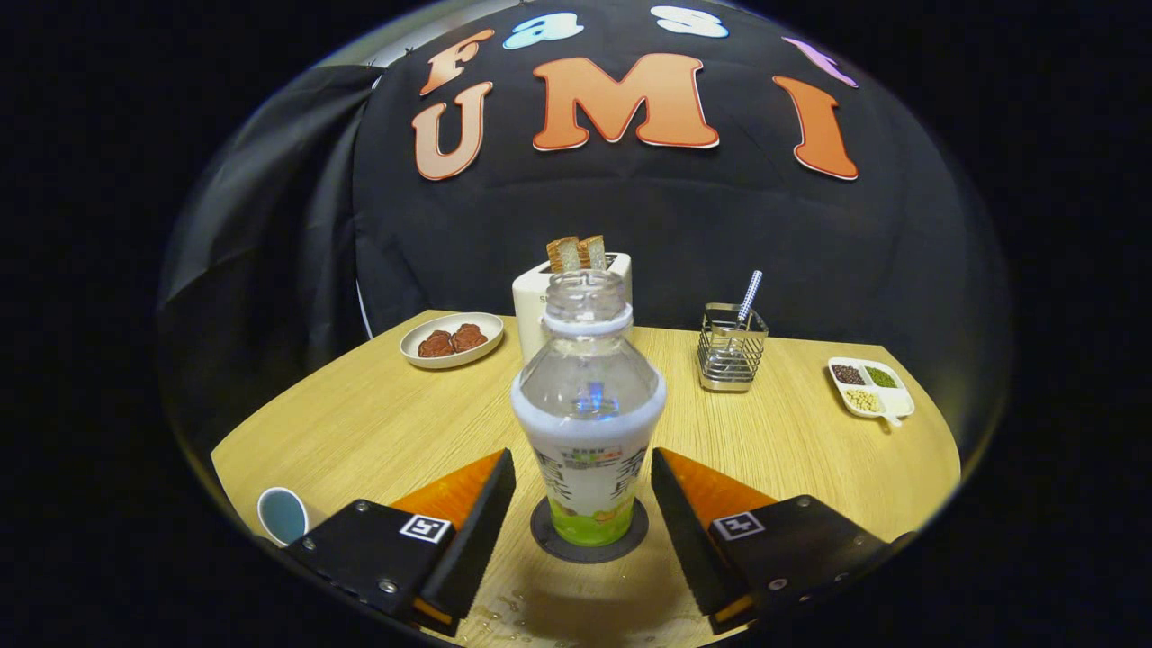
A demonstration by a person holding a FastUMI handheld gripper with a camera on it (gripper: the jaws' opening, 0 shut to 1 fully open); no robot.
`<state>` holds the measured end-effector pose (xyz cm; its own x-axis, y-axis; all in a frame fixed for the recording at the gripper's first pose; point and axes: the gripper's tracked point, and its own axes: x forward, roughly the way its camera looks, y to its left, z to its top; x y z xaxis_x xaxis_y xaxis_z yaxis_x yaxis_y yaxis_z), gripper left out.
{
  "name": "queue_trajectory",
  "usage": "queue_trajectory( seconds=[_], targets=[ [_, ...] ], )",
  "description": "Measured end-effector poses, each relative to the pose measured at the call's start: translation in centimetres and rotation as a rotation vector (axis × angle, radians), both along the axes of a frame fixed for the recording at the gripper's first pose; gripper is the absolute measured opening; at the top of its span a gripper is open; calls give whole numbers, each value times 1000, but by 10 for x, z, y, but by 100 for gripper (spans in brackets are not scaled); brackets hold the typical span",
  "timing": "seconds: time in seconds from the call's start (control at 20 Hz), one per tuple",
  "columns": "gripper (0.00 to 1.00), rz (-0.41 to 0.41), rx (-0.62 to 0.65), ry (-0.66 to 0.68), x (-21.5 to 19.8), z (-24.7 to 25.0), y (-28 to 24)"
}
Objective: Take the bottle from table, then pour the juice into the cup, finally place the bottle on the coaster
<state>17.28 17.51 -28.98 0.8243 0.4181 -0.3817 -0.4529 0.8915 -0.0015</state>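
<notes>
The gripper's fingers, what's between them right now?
In the gripper view, the open gripper flanks the uncapped bottle, which stands upright on the coaster, with a gap on each side.

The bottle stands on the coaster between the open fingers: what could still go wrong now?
1. The bottle has no cap; a finger brushing it as the gripper withdraws could tip it and spill.
2. Droplets lie on the table near the coaster, so the surface may be slippery.

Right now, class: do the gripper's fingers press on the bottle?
No. The gripper is open, and the bottle stands on the coaster with gaps on both sides.
</notes>
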Motion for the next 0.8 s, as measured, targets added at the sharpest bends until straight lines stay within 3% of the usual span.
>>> queue_trajectory(
  seconds=[0.1,0.35,0.8],
  targets=[
    [97,-16,-9,5,-11,6,-9],
    [97,-81,23,-27,-47,61,-46],
    [97,-299,26,-195,-108,218,-150]
  ],
)
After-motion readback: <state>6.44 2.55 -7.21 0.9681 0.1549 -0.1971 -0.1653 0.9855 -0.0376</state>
